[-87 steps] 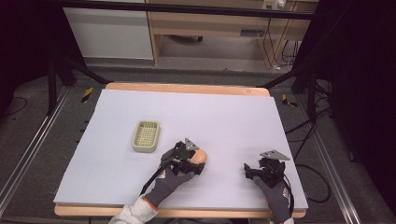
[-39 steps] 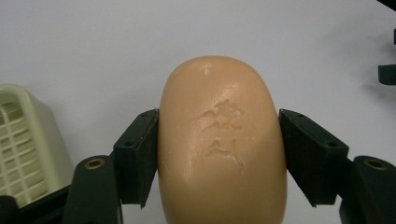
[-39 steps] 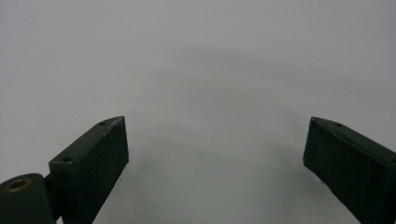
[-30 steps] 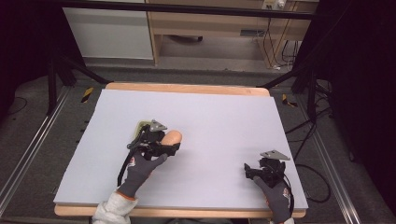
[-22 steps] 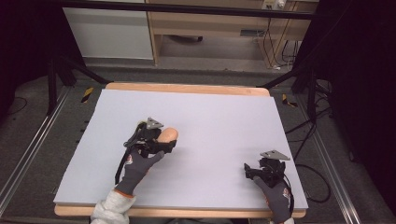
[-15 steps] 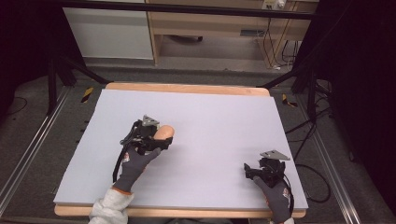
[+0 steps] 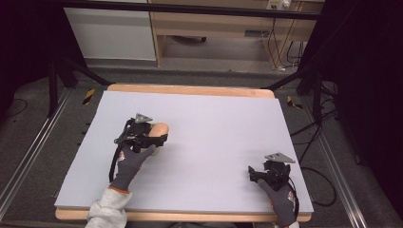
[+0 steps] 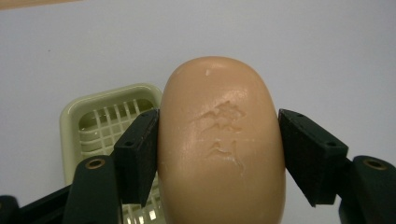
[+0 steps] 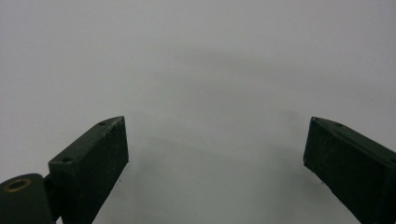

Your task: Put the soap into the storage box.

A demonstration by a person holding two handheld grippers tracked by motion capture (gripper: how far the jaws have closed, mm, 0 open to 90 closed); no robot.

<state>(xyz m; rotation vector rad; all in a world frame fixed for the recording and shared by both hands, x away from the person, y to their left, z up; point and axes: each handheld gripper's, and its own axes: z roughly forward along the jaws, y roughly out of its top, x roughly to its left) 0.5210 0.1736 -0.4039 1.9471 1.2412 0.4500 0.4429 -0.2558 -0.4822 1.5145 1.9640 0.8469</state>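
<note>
A peach-coloured oval soap bar (image 8: 219,140) with a stamped mark is clamped between the black jaws of my left gripper (image 8: 219,154), which is shut on it. Behind and below the soap, to the left, lies a pale green slotted soap dish (image 8: 95,123), partly covered by the soap and the left jaw. From above, the left gripper (image 7: 151,135) and the soap (image 7: 160,129) hang over the table's left half. My right gripper (image 7: 266,173) rests near the front right corner, and its jaws (image 9: 215,154) stand wide open over bare surface.
The table is a wooden board (image 7: 190,89) covered by a pale grey-lilac sheet (image 7: 218,128). Black stand legs (image 7: 66,71) and cables (image 7: 309,142) lie on the floor beside it. A gloved hand with a grey sleeve (image 7: 111,209) comes in from the bottom left.
My left gripper has carried the soap from the front middle of the table leftward and farther away, over the green dish, which it now hides from above. The right gripper has stayed put.
</note>
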